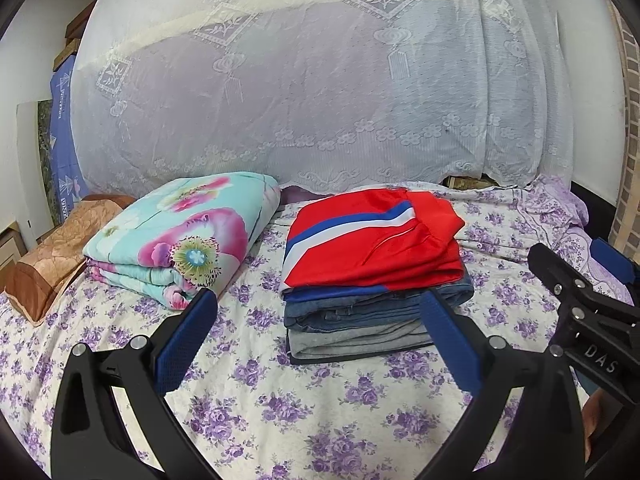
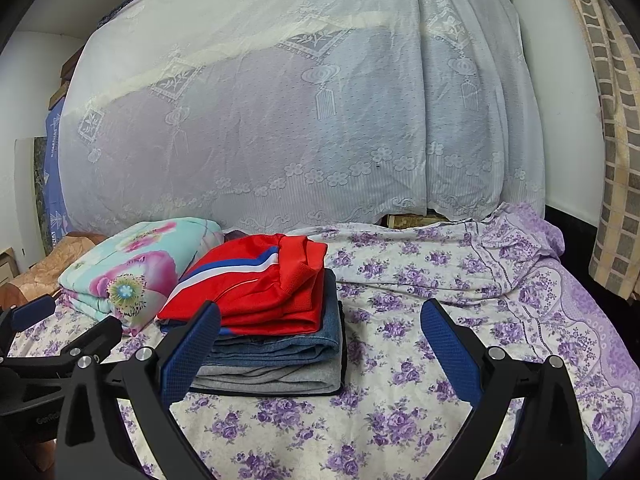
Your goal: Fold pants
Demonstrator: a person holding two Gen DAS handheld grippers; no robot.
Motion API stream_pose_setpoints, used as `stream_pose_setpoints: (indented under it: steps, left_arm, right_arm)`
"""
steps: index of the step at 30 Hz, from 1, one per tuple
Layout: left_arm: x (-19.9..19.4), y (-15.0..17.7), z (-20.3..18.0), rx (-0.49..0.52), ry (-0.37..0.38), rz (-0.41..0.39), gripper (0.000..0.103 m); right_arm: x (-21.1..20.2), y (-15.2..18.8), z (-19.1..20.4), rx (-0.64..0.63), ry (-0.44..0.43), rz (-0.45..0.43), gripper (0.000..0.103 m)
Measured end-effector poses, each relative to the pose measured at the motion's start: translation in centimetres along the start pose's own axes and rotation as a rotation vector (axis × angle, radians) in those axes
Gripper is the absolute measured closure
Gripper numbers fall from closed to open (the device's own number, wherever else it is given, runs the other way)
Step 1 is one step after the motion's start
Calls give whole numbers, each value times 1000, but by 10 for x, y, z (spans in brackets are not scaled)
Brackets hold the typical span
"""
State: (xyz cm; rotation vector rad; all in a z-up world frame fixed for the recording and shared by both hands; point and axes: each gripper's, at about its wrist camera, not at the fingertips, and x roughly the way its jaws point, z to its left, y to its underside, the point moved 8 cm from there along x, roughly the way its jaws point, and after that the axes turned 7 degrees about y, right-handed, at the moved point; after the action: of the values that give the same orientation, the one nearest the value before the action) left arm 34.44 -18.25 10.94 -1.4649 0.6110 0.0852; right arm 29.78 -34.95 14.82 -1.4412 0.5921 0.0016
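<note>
— While both grippers hang above the bed (image 1: 280, 420), what do their fingers hold?

— Nothing. The left gripper (image 1: 320, 332) has its blue pads (image 1: 182, 346) wide apart, and so does the right gripper (image 2: 320, 340); neither touches cloth.

— Where are the pants?

— Folded, in a stack (image 1: 372, 280) on the sheet: red pants (image 1: 376, 240) on top, denim and grey layers beneath. A floral quilt (image 1: 180, 236) lies just left of it.

— Anything hidden?

— The left gripper's right finger covers the stack's near right corner; in the right wrist view a pad overlaps its near left edge (image 2: 208, 344). How many garments it holds, I cannot tell.

— Open room?

— Bare sheet (image 2: 440, 280) right of the stack and in front of it.
</note>
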Motion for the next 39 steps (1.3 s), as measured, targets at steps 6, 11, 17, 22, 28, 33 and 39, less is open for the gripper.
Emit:
stream_pose_setpoints:
  steps: [6,11,17,22,28,33,39]
  left_arm:
    - [0,0,0,-1,0,1,4]
    - [0,0,-1,-3,2,2,4]
    - [0,0,0,-3,2,2,4]
    - [0,0,0,-3,1,1,4]
    - [0,0,0,-6,4,2,4]
    - [5,3,3,-17,4,17,4]
    - [7,3,6,-25,0,22,4]
  right_arm:
    - [0,0,1,-2,3,0,3]
    - [-1,0,2,-3,1,-1,3]
    - [-1,0,2,-4,1,-1,3]
    - [-1,0,3,-5,1,-1,3]
    - [0,1,3,-7,0,4,3]
    - [4,5,5,-21,13,18,3]
    - [4,5,5,-25,12,14,3]
